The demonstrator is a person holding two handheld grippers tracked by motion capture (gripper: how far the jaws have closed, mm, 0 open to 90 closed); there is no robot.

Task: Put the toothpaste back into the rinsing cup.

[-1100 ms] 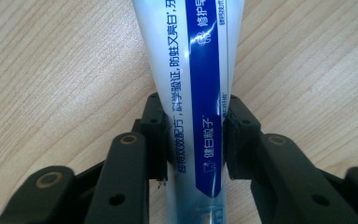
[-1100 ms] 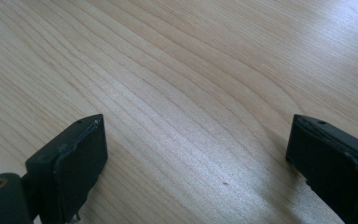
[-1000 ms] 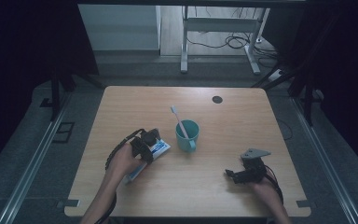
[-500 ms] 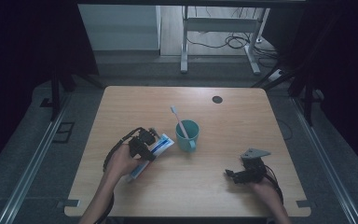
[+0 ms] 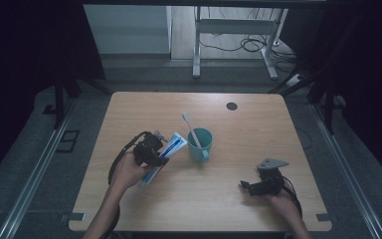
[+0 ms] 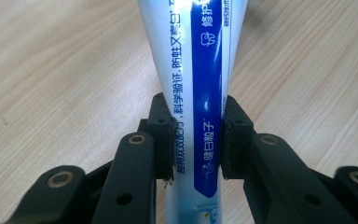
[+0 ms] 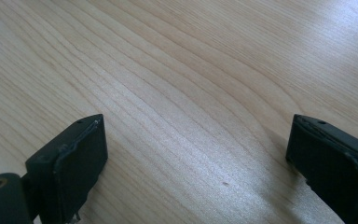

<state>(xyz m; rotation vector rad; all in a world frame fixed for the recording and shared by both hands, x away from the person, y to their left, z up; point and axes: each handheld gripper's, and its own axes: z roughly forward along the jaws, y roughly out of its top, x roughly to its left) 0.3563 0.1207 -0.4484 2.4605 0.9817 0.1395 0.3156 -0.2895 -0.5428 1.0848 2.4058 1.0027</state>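
My left gripper (image 5: 151, 152) (image 6: 198, 140) is shut on a white and blue toothpaste tube (image 5: 165, 153) (image 6: 200, 70), its pads pressing both sides of the tube. The tube slants above the wooden table (image 5: 248, 124), its upper end pointing toward a teal cup (image 5: 199, 144). A white toothbrush (image 5: 190, 129) stands in that cup, leaning up and left. My right gripper (image 5: 251, 187) (image 7: 196, 154) rests low over the table at the front right, jaws wide open with only bare wood between them.
A small dark round hole cover (image 5: 232, 106) sits near the table's far edge. Beyond the table are a metal desk frame (image 5: 197, 45) and cables on the floor. Metal rails run along both sides of the table.
The left gripper has lifted the toothpaste tube and carried it a little toward the cup. The right gripper has stayed where it was.
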